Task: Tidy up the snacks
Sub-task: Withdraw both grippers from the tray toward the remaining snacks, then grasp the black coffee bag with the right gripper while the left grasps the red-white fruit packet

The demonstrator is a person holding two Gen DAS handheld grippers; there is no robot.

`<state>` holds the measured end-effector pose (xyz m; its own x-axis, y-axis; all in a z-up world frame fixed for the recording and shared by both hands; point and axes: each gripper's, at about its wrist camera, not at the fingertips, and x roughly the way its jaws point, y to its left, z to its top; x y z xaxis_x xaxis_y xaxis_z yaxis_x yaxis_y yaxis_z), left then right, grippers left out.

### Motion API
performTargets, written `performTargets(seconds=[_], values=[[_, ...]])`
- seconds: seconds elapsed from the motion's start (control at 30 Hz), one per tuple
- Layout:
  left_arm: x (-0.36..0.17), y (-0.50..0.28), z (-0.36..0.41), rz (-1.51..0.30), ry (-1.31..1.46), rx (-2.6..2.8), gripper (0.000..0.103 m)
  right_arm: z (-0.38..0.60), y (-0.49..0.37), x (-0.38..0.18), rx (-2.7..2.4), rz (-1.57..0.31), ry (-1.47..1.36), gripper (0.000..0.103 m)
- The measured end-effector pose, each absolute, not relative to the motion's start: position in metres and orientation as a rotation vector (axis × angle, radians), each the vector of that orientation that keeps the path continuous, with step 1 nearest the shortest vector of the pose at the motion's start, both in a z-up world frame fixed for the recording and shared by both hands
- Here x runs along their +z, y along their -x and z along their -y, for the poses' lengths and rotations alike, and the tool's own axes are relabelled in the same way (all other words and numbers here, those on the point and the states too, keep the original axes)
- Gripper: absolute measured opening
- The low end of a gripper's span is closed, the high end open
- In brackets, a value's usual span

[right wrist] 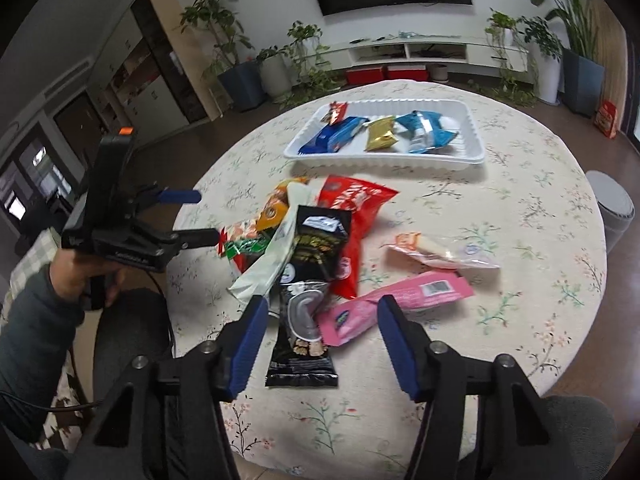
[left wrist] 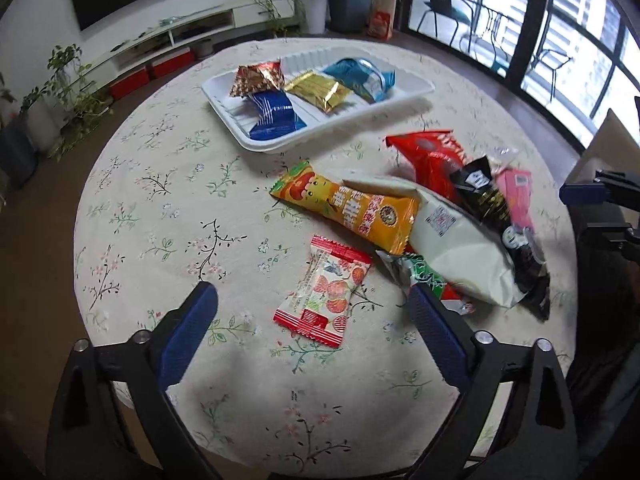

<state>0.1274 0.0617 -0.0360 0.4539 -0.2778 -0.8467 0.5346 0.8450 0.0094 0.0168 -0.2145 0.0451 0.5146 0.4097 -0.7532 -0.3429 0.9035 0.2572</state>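
Note:
My left gripper (left wrist: 312, 296) hangs open over a small red-and-white candy packet (left wrist: 324, 292) that lies flat on the floral tablecloth between its blue fingers, untouched. A pile of snacks sits to its right: an orange packet (left wrist: 352, 208), a white bag (left wrist: 460, 248), a red bag (left wrist: 432, 160) and a black packet (left wrist: 492, 200). My right gripper (right wrist: 323, 306) is open above the near end of the black packet (right wrist: 308, 280) and a pink packet (right wrist: 400, 300), pads clear of both. A white tray (right wrist: 384, 160) at the far side holds several wrapped snacks.
A pale sausage-style packet (right wrist: 436, 254) lies alone right of the pile. The left gripper (right wrist: 196, 216), held by a hand in a dark sleeve, shows at the pile's left edge. The round table's edge (right wrist: 592, 280) drops off near a grey stool (right wrist: 612, 208).

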Motion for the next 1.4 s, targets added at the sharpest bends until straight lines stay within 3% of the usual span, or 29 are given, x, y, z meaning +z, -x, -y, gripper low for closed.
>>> performTargets(seconds=[0.13, 0.57, 0.83, 1.03, 1.17, 1.4], values=[[-0.044, -0.14, -0.063, -1.014, -0.307, -0.536, 0.078, 0.205, -0.024, 0.035, 0.433, -0.962, -0.075, 0.052], [-0.044, -0.158, -0.046, -1.052, -0.481, -0.656, 0.078, 0.197, -0.032, 0.02, 0.436, -1.01, -0.072, 0.052], [-0.022, -0.168, -0.063, -1.04, -0.365, -0.698, 0.078, 0.2, -0.033, 0.021, 0.431, -1.007, -0.072, 0.052], [-0.049, -0.171, -0.052, -1.093, -0.497, -0.644, 0.078, 0.198, -0.033, 0.018, 0.436, -1.014, -0.069, 0.052], [-0.065, -0.166, -0.04, -1.119, -0.544, -0.648, 0.071, 0.199, -0.033, 0.017, 0.424, -1.018, -0.068, 0.052], [-0.075, -0.16, -0.03, -1.145, -0.528, -0.664, 0.046, 0.199, -0.037, 0.016, 0.408, -1.017, -0.062, 0.052]])
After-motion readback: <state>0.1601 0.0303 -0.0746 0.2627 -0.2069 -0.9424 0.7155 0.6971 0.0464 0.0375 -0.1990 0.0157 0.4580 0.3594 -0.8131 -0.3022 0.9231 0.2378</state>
